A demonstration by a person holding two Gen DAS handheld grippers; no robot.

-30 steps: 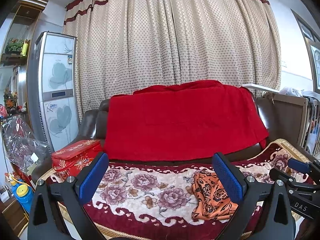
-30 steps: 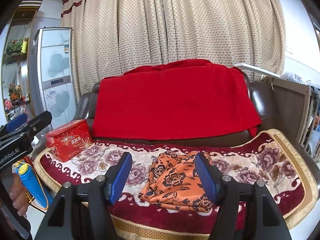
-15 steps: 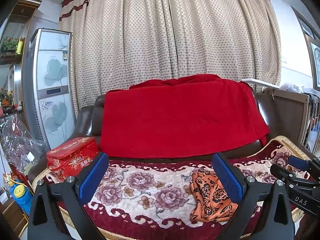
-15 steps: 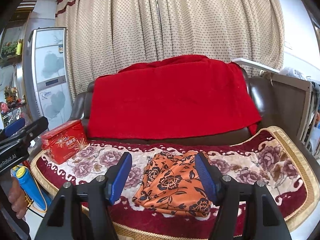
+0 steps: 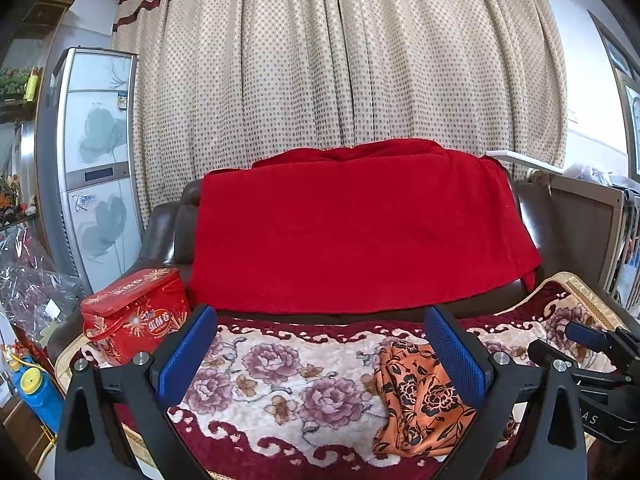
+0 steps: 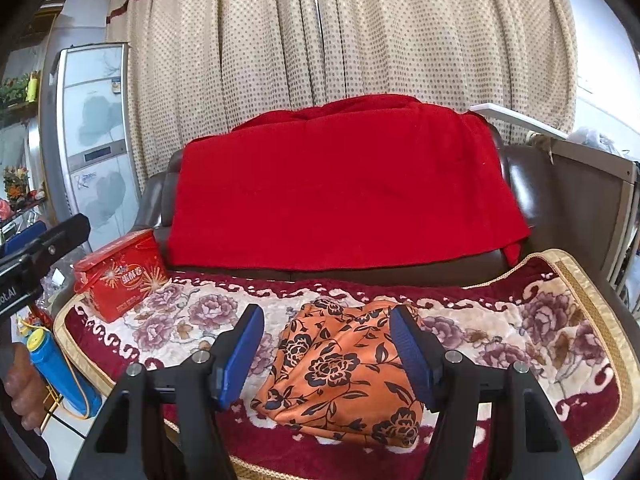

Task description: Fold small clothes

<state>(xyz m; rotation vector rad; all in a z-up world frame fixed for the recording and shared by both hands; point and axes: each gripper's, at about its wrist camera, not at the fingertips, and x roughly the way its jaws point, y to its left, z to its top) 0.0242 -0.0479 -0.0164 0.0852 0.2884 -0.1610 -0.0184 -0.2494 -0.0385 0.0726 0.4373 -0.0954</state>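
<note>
Both pictures are bright and sharp. Daylight glows through the tall beige dotted curtain [image 5: 352, 60] at the top middle. Straight lines bend near the edges, and the corners are black.

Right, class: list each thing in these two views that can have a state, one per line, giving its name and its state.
Orange floral garment: crumpled, unfolded, lying on the floral blanket.
Left gripper: open, empty.
Right gripper: open, empty, garment beyond it.
Red tin: lid closed, upright on the sofa seat.
Red throw: draped over the sofa back.
Curtain: drawn shut.
</note>
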